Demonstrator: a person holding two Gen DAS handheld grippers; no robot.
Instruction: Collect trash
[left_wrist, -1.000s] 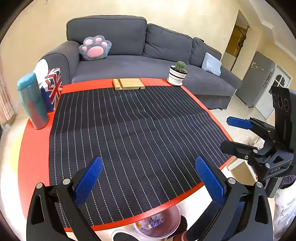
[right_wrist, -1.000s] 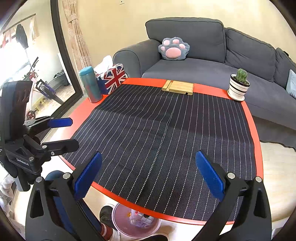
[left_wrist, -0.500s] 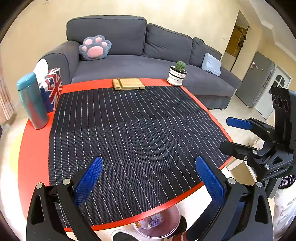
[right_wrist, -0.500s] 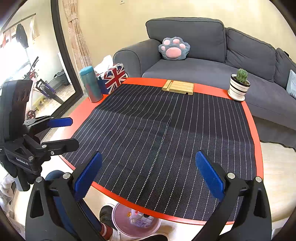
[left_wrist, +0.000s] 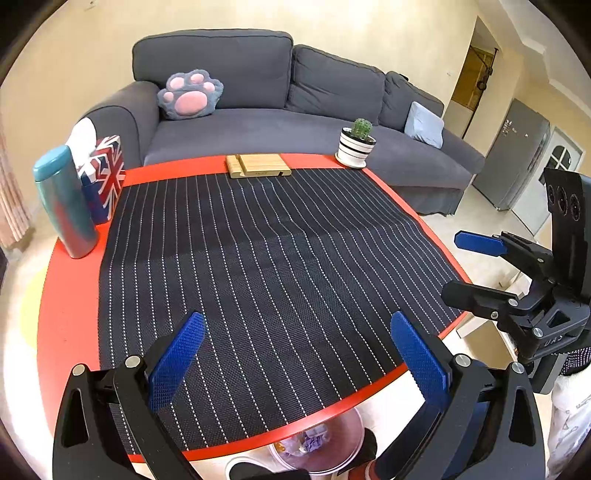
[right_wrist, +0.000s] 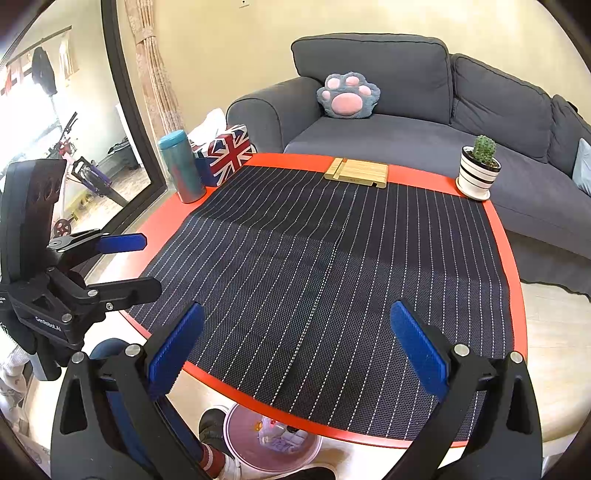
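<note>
Trash: in the bin (right_wrist: 271, 439) on the floor under the table's (left_wrist: 66, 325) near edge.
Left gripper (left_wrist: 299, 354): jaws apart, empty.
Right gripper (right_wrist: 297, 343): jaws apart, empty.

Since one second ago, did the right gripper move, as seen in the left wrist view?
No. The right gripper sits at the same spot beside the red table edge, with its jaws equally open.

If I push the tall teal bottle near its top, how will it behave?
The teal bottle stands upright, tall and narrow, so it would probably tip rather than slide. Its round body would likely roll, and it stands on the bare red table near the edge. Weight unknown.
</note>
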